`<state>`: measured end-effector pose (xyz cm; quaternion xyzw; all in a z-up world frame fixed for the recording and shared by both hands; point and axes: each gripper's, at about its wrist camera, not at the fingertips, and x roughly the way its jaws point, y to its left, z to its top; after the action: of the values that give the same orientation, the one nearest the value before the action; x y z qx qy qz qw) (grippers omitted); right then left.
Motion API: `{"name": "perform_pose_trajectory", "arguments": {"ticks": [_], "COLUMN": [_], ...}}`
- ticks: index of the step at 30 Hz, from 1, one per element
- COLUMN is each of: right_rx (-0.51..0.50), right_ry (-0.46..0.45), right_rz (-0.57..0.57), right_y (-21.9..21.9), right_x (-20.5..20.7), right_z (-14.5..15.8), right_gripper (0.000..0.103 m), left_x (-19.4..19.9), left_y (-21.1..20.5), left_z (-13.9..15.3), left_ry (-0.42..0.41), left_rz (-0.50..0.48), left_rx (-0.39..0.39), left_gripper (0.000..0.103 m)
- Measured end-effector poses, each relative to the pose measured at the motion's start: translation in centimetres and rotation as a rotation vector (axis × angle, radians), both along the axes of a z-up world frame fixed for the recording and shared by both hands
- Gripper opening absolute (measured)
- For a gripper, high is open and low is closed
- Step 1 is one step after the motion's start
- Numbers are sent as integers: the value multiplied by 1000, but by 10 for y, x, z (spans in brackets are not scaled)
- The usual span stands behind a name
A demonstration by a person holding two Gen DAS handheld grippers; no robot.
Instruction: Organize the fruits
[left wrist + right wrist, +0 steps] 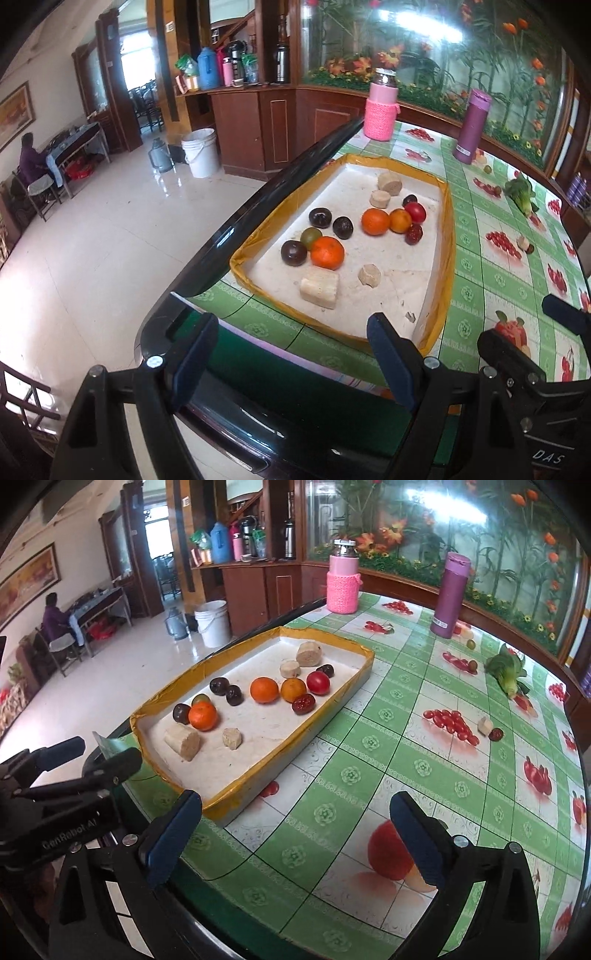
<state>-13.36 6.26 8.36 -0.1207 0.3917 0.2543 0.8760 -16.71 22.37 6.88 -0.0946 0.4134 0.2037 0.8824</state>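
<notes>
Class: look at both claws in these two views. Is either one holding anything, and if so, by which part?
Nothing is held. The left claw and right claw both stand open and empty, short of the fruit tray.

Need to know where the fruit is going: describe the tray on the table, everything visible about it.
The tray is a shallow rectangular box, white inside with stained flooring, its low rim wrapped in yellow-brown tape. It lies flat on the green fruit-print tablecloth, near the table's left edge. Inside lie loose oranges, dark plums, a red tomato and beige cut chunks. Neither gripper touches it.
</notes>
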Motion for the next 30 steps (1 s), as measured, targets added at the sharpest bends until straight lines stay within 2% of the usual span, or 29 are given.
{"name": "perform_pose_trajectory", "arguments": {"ticks": [11,25,30], "right_rx": [-8,-14,-16], "right_ry": [1,-14,-35], "right_rz": [-64,-69,-69], "right_y": [-12,-20,-19], "right_x": [2,-3,-7], "right_z": [-4,-3,0], "right_gripper": [103,103,103], "left_x": [-5,-12,-17], "left_y": [19,20,14], "left_z": [-5,-5,2], "left_ry": [-9,-23,-57], "left_rz": [22,33,8], "left_rx": [-3,-10,35], "left_gripper": [85,85,85]}}
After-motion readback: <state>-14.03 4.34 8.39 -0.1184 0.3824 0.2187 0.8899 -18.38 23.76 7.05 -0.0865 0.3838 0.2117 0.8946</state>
